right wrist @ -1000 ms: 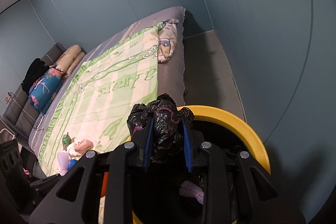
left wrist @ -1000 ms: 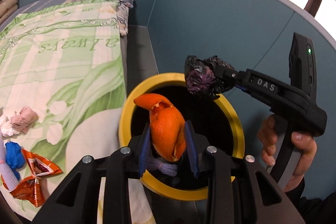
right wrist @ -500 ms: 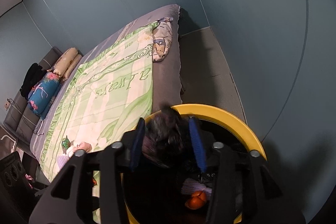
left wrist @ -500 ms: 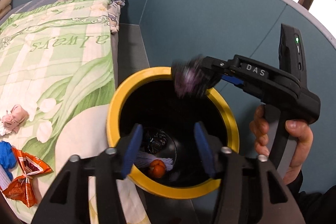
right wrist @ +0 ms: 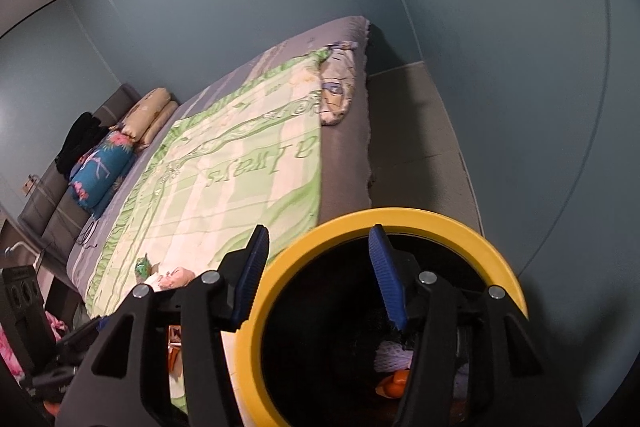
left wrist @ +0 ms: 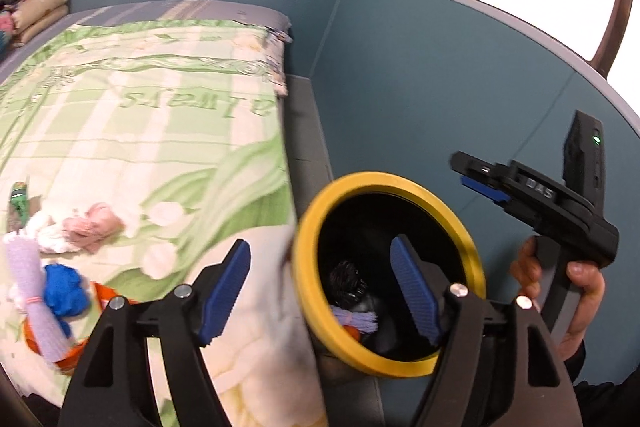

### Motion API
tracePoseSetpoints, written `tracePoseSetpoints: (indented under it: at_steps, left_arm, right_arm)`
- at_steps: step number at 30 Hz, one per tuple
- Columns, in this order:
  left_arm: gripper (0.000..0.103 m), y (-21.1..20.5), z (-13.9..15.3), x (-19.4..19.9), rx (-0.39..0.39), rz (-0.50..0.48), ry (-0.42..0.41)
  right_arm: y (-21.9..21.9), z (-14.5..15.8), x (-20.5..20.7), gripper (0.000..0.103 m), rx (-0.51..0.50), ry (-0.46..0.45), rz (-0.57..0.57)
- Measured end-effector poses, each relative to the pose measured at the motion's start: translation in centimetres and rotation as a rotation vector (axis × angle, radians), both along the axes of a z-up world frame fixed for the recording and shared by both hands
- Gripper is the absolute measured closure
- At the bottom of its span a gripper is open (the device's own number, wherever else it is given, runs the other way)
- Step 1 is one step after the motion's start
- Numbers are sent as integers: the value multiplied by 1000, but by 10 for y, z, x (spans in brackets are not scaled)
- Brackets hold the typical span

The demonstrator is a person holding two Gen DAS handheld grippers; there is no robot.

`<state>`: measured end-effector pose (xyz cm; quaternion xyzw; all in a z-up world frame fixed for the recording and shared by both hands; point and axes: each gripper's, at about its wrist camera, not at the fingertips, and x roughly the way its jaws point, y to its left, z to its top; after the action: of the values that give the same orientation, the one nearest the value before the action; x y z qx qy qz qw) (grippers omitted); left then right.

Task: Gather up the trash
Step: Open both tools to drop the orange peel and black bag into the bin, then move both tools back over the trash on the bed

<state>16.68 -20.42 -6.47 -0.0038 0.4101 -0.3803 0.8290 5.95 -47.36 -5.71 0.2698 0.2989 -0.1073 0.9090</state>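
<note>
Both jaws just opened, left gripper (left wrist: 320, 287) and right gripper (right wrist: 318, 275) empty; risk: clipping yellow bin rim (left wrist: 400, 181), tipping it, while reaching bed trash (left wrist: 60, 287).

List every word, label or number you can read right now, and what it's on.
"always": printed in green on the green-and-cream bedspread, seen upside down in both views.
"DAS": white letters on the right gripper body, upside down in the left wrist view.
The green wrapper on the bed: print too blurred to read.
</note>
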Motion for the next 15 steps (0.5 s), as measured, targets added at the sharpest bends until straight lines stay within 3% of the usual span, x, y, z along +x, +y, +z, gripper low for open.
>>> tracePoseSetpoints:
  at_steps: [15]
  left_arm:
    - [23,95,23,26,33,226,-76]
  right_arm:
    - [71,24,36,45,-44,-44,201]
